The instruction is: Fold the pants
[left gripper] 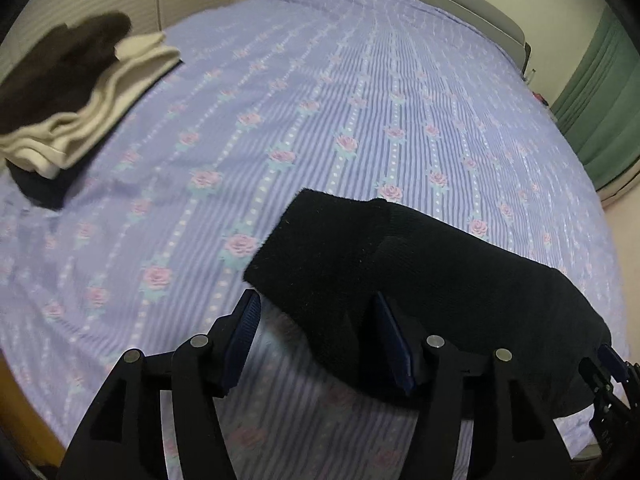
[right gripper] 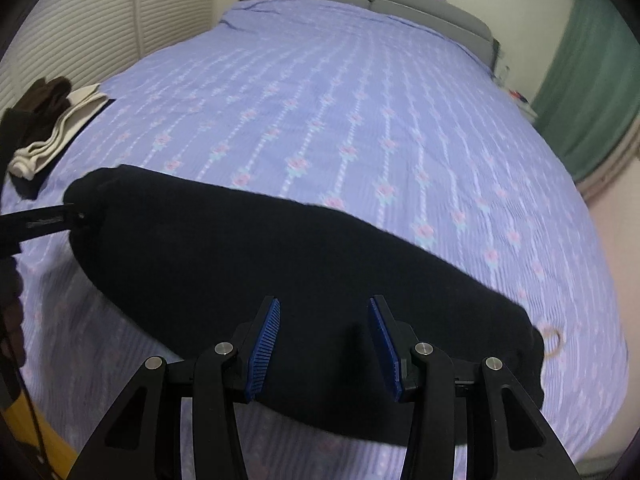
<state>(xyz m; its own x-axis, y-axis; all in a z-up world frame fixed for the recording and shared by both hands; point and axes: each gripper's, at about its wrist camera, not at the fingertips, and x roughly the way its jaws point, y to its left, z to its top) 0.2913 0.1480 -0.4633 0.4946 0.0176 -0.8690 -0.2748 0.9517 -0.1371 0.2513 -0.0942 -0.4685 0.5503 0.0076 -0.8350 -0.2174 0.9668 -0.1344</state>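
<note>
1. Pants, black and already bundled into a long, narrow roll, lie on the bed near its front edge; the long axis runs across both views, from the bed's left side toward its right.
2. Right gripper sits directly over the roll's middle, jaws wide with nothing between them (fabric shows in the gap, untouched as far as I can tell).
3. Left gripper is also wide open, at the roll's left end, so each gripper covers its own portion.
4. Hidden: the roll's near underside, and its inner folds, lost in uniform black.
5. Stacked folded clothes rest by the bed's left edge.
</note>
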